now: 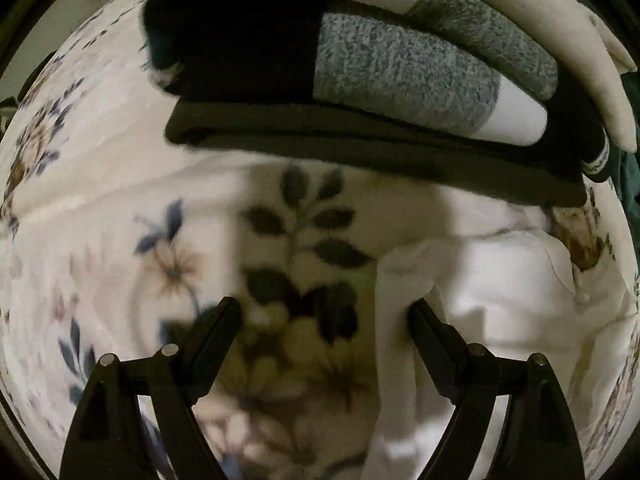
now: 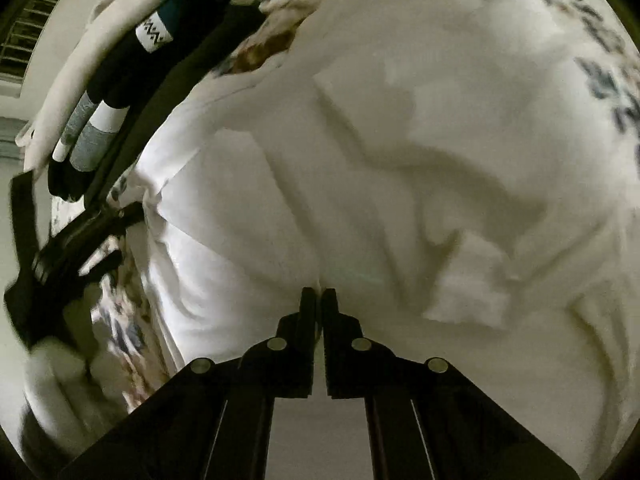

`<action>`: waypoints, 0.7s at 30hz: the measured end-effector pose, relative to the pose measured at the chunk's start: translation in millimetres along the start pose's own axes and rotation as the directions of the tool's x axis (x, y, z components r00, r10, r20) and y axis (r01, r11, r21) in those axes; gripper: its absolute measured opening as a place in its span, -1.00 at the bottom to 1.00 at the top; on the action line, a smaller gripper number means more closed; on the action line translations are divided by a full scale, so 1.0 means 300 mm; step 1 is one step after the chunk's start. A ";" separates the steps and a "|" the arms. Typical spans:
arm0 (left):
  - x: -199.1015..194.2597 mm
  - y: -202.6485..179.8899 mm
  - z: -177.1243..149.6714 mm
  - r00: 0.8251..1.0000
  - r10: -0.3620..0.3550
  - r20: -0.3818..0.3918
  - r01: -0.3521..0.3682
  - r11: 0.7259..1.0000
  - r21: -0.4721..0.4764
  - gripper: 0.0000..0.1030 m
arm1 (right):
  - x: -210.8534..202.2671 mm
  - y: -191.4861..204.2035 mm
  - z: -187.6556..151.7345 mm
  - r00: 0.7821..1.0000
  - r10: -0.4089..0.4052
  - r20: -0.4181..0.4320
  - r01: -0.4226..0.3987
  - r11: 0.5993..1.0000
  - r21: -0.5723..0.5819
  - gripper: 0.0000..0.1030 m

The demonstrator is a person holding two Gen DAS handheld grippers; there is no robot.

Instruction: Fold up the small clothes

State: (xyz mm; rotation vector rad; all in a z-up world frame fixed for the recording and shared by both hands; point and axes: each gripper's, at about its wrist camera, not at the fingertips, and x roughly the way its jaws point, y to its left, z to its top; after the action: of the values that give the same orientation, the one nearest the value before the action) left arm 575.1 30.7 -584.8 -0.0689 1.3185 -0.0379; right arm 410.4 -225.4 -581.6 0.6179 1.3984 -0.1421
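A white garment (image 2: 420, 168) lies crumpled on a floral bedspread (image 1: 120, 208). My right gripper (image 2: 319, 294) is shut on a fold of the white garment at its near edge. My left gripper (image 1: 324, 312) is open just above the bedspread; its right finger (image 1: 424, 320) touches the garment's left edge (image 1: 480, 280), nothing between the jaws. The left gripper also shows at the left of the right wrist view (image 2: 80, 240), blurred.
A stack of folded clothes (image 1: 360, 80) lies just beyond the white garment: black, grey and white socks on a dark folded piece, with a cream item on top. The stack also shows in the right wrist view (image 2: 104, 96).
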 end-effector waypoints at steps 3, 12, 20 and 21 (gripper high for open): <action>-0.047 0.011 -0.016 1.000 0.000 0.020 -0.001 1.000 0.025 0.64 | -0.019 -0.016 -0.024 0.999 -0.024 -0.039 0.023 0.999 -0.026 -0.78; -0.489 0.050 -0.281 0.975 0.028 0.220 -0.050 0.994 0.093 0.99 | -0.394 -0.293 -0.033 0.999 -0.014 -0.036 0.016 0.999 0.042 0.38; -0.637 -0.260 -0.649 0.995 -0.060 0.077 0.054 0.995 0.080 0.99 | -0.726 -0.645 -0.014 0.990 -0.075 -0.116 0.075 0.997 -0.008 0.39; -0.637 -0.304 -0.704 0.997 -0.071 0.041 0.068 0.995 0.079 0.99 | -0.751 -0.695 -0.009 0.989 -0.067 -0.131 0.066 0.998 -0.016 0.39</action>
State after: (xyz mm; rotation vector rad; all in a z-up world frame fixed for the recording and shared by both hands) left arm 323.9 -53.6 -446.1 -0.0492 1.2694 -0.1461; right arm 271.8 -457.1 -435.6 0.5797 1.5470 -0.1489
